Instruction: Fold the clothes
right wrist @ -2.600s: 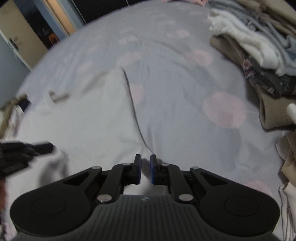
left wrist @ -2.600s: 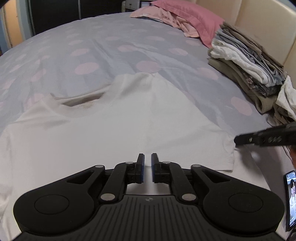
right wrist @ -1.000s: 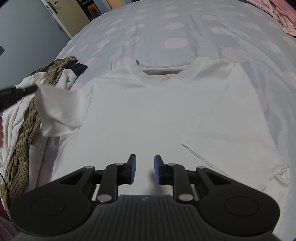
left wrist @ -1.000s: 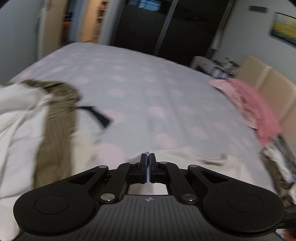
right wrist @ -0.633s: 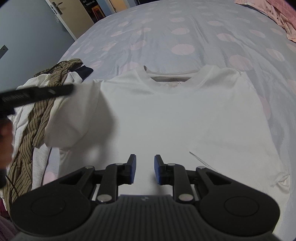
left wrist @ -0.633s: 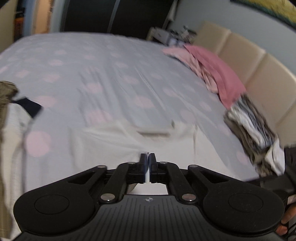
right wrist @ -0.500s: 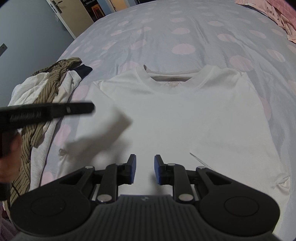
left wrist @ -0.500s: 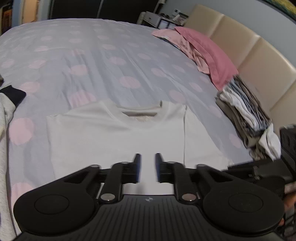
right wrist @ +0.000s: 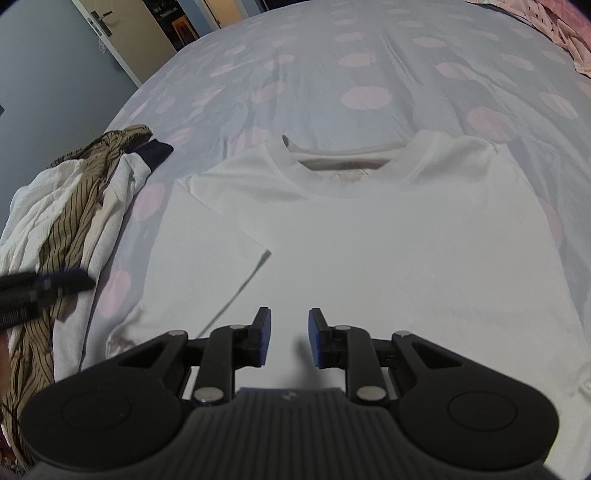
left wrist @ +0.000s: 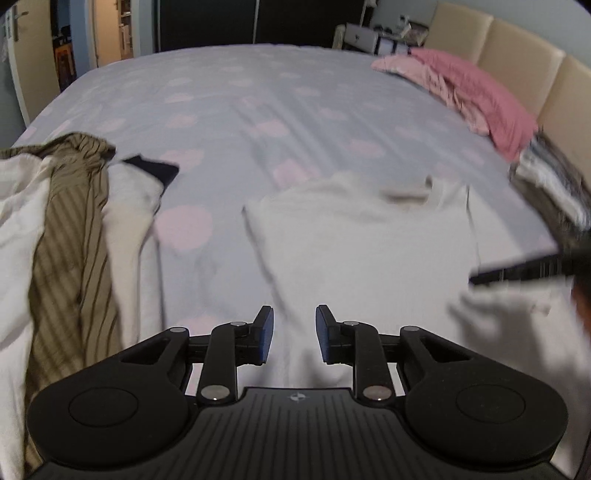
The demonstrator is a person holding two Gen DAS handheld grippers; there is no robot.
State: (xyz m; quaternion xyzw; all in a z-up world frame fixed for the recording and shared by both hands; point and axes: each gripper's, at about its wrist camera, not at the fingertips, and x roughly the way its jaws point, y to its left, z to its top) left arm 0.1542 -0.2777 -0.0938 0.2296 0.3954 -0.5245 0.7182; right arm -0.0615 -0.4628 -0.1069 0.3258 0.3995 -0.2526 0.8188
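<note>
A white T-shirt (right wrist: 388, 251) lies flat, collar away from me, on the dotted bed sheet (right wrist: 369, 62). Its left sleeve (right wrist: 207, 236) is folded inward over the body. My right gripper (right wrist: 287, 336) hovers open above the shirt's lower middle, with nothing between its fingers. My left gripper (left wrist: 291, 332) is open and empty over the shirt's (left wrist: 369, 251) near left edge. In the right wrist view the left gripper (right wrist: 48, 284) shows as a blurred black bar at the left edge. In the left wrist view the right gripper (left wrist: 517, 271) shows at the right edge.
A heap of unfolded clothes (left wrist: 66, 229), white and brown-striped, lies left of the shirt. Pink pillows (left wrist: 476, 92) and a blurred stack of folded clothes (left wrist: 554, 177) sit along the padded headboard (left wrist: 517, 44) at the right. A door (right wrist: 110, 29) stands beyond the bed.
My left gripper carried the left sleeve over the shirt, opened and let it go, then drew back to the left. The sleeve now lies folded in. My right gripper shifted slightly.
</note>
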